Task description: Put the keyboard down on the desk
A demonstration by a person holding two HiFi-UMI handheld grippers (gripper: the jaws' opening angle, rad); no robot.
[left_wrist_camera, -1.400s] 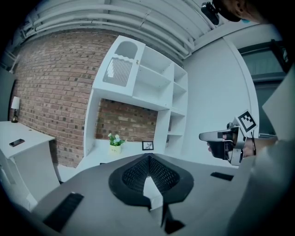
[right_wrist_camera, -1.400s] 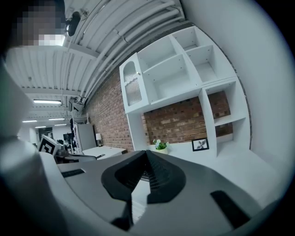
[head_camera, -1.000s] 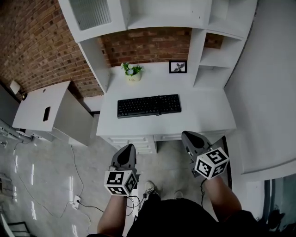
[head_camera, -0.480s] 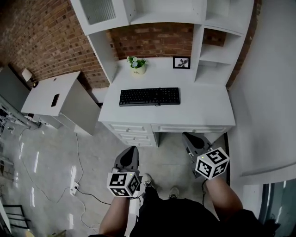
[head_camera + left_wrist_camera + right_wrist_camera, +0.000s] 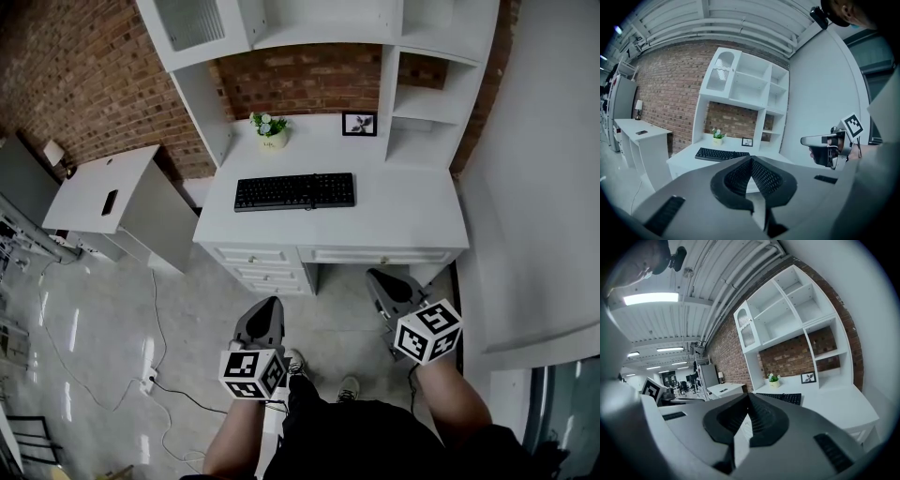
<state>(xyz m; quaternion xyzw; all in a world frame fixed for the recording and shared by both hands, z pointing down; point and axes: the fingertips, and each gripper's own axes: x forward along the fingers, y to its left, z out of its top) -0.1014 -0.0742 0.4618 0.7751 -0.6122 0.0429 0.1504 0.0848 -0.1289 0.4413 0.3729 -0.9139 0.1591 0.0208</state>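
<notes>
A black keyboard (image 5: 294, 191) lies flat on the white desk (image 5: 403, 225), well ahead of both grippers. My left gripper (image 5: 266, 307) hangs over the floor in front of the desk drawers, shut and empty. To its right my right gripper (image 5: 379, 279) is also shut with nothing in it. In the left gripper view the jaws (image 5: 751, 159) are closed, with the keyboard (image 5: 721, 154) far beyond them and the right gripper (image 5: 825, 140) off to the side. The right gripper view shows closed jaws (image 5: 749, 395) and the keyboard (image 5: 783, 398) in the distance.
A potted plant (image 5: 270, 129) and a small picture frame (image 5: 359, 123) stand at the back of the desk under white shelves. A lower white side table (image 5: 94, 202) with a phone is at the left. Cables (image 5: 155, 375) trail on the floor. My shoes (image 5: 302, 361) show below.
The desk has slid up and away in the head view, and its drawers have come into sight. The keyboard stays where it lay on the desk. Both grippers stay shut and empty.
</notes>
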